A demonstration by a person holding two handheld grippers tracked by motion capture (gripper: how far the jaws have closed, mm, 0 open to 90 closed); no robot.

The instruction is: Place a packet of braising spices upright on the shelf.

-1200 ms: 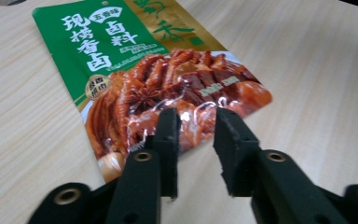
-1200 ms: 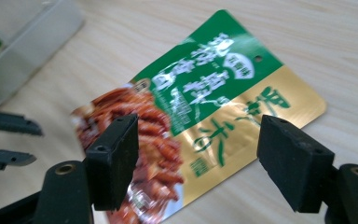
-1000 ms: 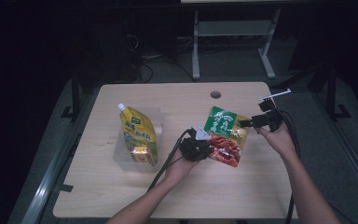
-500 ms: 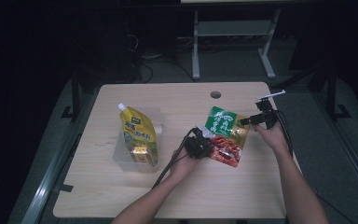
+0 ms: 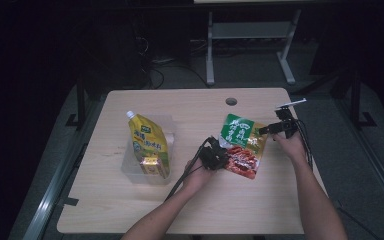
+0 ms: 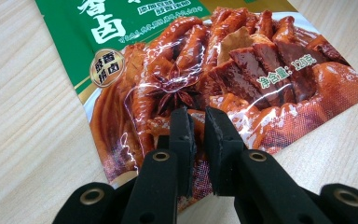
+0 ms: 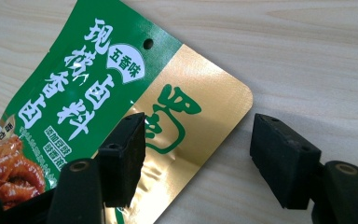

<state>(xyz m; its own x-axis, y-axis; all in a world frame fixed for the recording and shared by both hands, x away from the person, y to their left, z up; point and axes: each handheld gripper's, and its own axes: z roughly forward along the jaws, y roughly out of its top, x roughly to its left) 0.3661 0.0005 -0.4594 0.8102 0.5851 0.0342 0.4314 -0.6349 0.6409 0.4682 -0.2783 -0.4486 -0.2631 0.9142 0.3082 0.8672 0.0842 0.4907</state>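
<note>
The left gripper [image 5: 215, 158] has moved a little to the right since half a second ago and now sits on the lower left edge of the sauce packet [image 5: 242, 145], which lies flat on the table [image 5: 190, 112], right of the middle. In the left gripper view its jaws are almost closed, with only a thin gap, and the packet's edge seems to go between them; I judge they pinch it, but the contact itself is covered by the jaws. The right gripper [image 7: 196, 158] has stayed at the packet's upper right corner. Its jaws are wide open, one over the gold corner and one over bare wood, and they hold nothing. This probably means the packet is now fixed on one side, so the right gripper can take the corner next.

The yellow pouch [image 5: 148, 145] stands in a clear box [image 5: 130, 167] at the left, well apart. The box is faint and its walls are hard to make out. In the high view both grippers are small and dark, so their jaws cannot be read there
</note>
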